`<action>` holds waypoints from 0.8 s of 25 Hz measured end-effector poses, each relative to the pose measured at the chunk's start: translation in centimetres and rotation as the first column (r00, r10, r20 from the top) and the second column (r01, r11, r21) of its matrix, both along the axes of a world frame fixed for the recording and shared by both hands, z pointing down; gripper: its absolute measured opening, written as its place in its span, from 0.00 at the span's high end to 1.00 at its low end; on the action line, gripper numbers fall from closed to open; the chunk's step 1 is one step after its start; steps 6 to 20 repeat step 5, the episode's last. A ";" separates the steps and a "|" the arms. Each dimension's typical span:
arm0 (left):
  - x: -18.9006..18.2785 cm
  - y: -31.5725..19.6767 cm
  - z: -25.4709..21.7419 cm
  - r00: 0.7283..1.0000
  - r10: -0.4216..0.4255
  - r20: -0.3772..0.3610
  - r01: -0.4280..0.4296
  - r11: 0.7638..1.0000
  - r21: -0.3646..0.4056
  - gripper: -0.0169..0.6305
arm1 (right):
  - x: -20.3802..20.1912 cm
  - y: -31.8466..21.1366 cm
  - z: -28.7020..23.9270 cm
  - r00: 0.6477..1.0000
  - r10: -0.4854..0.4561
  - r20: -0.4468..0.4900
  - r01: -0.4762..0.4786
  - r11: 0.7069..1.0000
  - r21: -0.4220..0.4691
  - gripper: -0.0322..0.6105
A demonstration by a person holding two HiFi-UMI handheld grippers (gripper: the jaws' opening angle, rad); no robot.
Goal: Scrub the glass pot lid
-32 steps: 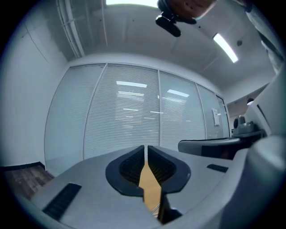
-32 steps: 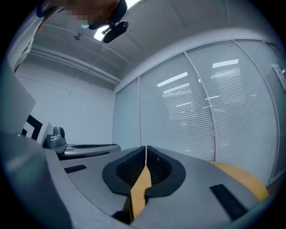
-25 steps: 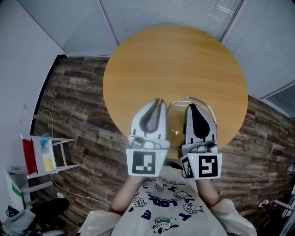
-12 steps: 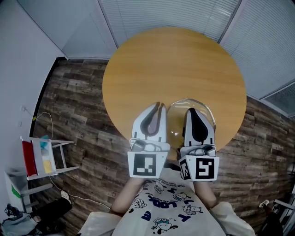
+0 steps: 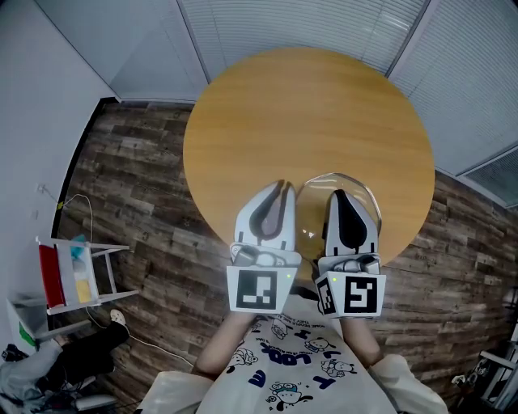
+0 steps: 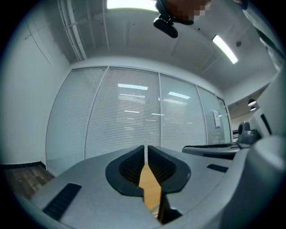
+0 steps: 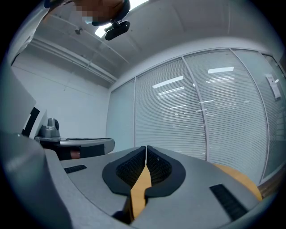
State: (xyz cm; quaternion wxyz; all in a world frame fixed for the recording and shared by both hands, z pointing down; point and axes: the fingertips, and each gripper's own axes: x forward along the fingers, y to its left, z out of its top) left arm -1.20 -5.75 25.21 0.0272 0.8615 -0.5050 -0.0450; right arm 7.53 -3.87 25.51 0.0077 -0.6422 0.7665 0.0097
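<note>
The glass pot lid (image 5: 312, 218) lies flat on the round wooden table (image 5: 307, 113), near its front edge; its rim (image 5: 340, 175) shows past the grippers. My left gripper (image 5: 282, 185) hovers over the lid's left side, jaws shut and holding nothing. My right gripper (image 5: 338, 194) sits beside it over the lid's right part, also shut and empty. In the left gripper view the left gripper (image 6: 146, 147) has its jaws together, with only a strip of table (image 6: 150, 192) behind them. The right gripper view shows the right gripper (image 7: 146, 148) closed the same way. No scrubbing tool is visible.
The table stands on a dark wood-plank floor (image 5: 137, 178). A small white rack (image 5: 71, 273) with red and yellow items is on the floor at the left, with a cable near it. Glass walls with blinds (image 5: 307, 20) run behind the table.
Both grippers stay side by side over the lid, drifting only slightly. Something dark on the floor at the lower left has shifted.
</note>
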 end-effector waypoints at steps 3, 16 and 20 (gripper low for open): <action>-0.3 0.0 0.0 1.000 -0.002 -0.002 0.002 1.000 0.000 0.92 | -0.2 0.1 0.0 1.000 0.000 0.001 0.000 1.000 -0.001 0.90; -0.5 0.1 0.0 1.000 -0.004 -0.006 0.004 1.000 -0.001 0.93 | -0.3 0.1 0.0 1.000 0.000 0.000 0.000 1.000 -0.001 0.90; -0.5 0.1 0.0 1.000 -0.004 -0.006 0.004 1.000 -0.001 0.93 | -0.3 0.1 0.0 1.000 0.000 0.000 0.000 1.000 -0.001 0.90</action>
